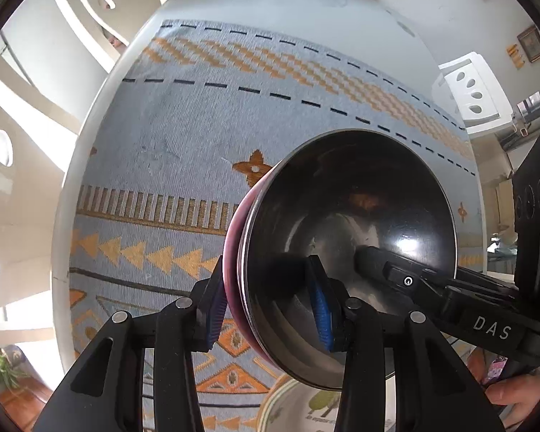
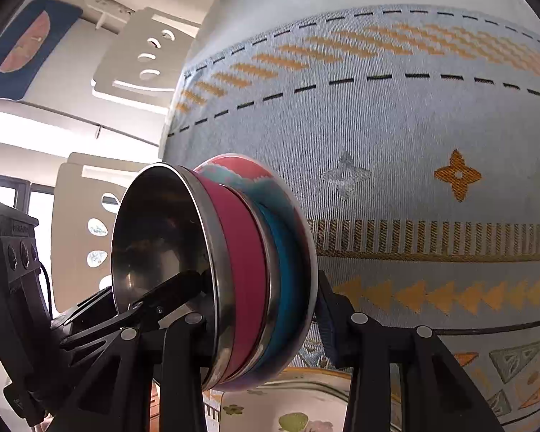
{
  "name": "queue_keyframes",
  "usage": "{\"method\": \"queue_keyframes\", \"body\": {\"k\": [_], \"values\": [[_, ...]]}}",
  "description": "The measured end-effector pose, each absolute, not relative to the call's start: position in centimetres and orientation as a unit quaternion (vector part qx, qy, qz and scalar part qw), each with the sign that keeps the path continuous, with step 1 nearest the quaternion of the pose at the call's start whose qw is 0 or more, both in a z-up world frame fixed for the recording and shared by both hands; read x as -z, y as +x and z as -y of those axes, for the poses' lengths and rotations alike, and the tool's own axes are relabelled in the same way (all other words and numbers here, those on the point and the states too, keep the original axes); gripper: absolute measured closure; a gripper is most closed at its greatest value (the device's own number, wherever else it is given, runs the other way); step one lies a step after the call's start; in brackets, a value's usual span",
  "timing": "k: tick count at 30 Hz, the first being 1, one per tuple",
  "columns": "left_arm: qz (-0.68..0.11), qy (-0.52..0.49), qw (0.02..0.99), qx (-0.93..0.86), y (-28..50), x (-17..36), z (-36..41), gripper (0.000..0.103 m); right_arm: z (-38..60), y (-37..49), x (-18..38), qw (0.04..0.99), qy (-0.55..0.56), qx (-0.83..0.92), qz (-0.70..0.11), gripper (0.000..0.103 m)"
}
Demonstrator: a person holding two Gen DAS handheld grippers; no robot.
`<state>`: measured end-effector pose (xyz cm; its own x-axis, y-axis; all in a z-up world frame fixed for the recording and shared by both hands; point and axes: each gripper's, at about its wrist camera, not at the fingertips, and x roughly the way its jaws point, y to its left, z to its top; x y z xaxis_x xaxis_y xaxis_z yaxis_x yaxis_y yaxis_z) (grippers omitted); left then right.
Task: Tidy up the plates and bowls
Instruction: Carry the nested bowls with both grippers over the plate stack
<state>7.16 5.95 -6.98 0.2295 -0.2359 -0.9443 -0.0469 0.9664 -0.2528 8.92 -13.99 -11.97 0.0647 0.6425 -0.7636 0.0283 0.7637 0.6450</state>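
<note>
Both grippers clamp the tilted stack of bowls (image 2: 234,270) by its rim, the left gripper (image 1: 270,306) and right gripper (image 2: 262,309) each with one finger inside, above the patterned tablecloth (image 1: 183,126), with a decorated plate (image 2: 298,403) just below the jaws.
</note>
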Motion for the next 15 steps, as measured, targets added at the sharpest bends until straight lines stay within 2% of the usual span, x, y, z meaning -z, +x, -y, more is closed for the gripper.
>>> {"method": "queue_keyframes", "body": {"k": [15], "values": [[-0.586,-0.126,0.800,0.029,0.7,3.0,-3.6,0.065,16.5,4.7,8.4,0.691,0.243,-0.266,-0.627,0.064]]}}
